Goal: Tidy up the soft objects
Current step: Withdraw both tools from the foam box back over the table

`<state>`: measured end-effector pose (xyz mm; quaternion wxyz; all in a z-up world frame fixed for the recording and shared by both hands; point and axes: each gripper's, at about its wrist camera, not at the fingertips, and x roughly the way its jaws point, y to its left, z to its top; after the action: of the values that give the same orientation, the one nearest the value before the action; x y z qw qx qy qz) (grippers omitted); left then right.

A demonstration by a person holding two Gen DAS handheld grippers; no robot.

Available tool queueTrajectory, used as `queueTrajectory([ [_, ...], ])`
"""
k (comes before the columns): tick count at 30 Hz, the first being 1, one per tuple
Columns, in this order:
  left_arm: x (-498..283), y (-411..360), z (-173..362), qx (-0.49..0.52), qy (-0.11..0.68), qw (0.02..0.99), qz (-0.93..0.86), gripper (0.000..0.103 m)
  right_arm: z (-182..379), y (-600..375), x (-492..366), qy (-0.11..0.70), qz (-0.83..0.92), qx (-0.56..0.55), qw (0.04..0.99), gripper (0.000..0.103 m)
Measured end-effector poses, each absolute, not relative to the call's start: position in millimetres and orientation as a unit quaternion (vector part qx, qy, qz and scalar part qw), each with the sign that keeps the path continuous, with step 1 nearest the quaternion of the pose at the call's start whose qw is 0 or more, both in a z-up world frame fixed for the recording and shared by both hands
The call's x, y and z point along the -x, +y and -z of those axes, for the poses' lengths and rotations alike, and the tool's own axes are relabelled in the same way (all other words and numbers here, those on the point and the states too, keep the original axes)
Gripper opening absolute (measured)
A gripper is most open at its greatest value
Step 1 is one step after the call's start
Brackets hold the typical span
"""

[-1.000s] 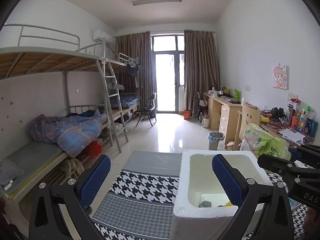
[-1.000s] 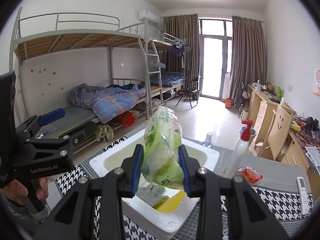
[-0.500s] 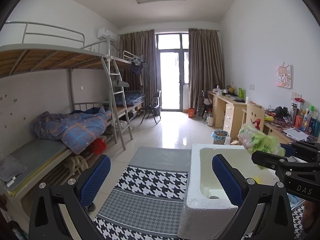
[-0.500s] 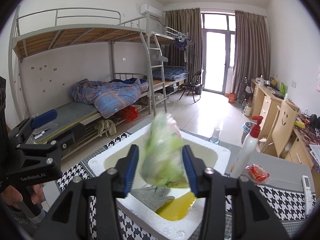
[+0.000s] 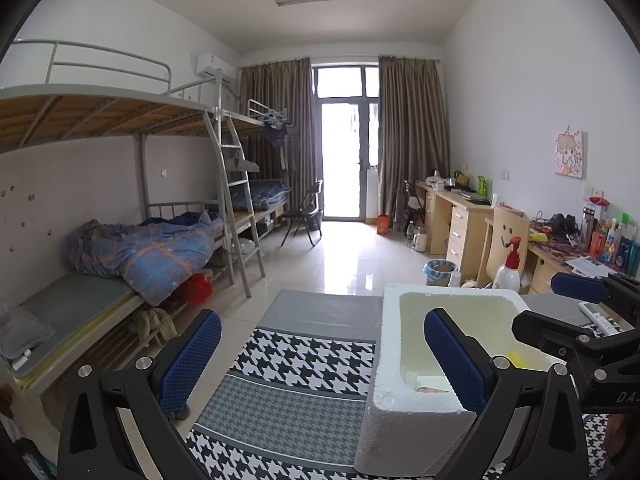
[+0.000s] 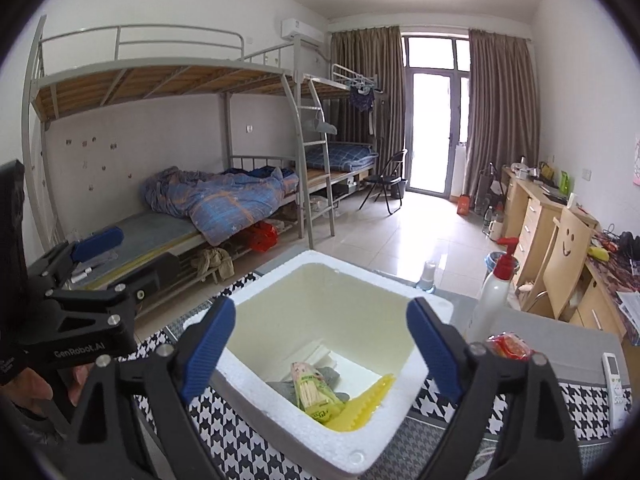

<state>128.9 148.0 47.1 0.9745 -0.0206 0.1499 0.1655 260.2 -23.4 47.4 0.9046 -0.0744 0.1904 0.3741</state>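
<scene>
right wrist alone shows the green bag (image 6: 314,394) lying inside the foam box (image 6: 256,372).

Both wrist cams face window; share foam box (image 6: 340,360), left cam left.

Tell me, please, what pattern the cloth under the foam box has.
The cloth has black-and-white houndstooth with plain grey bands, clearest in the left wrist view beside the foam box.
</scene>
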Motion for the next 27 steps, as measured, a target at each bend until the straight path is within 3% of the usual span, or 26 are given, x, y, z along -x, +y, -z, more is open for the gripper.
queueTrajectory([
  [27, -95, 89, -65, 0.005, 0.123, 0.987, -0.099, 0.102, -60, -88, -227, 0.151, -0.334, 0.047, 0.929, 0.101],
])
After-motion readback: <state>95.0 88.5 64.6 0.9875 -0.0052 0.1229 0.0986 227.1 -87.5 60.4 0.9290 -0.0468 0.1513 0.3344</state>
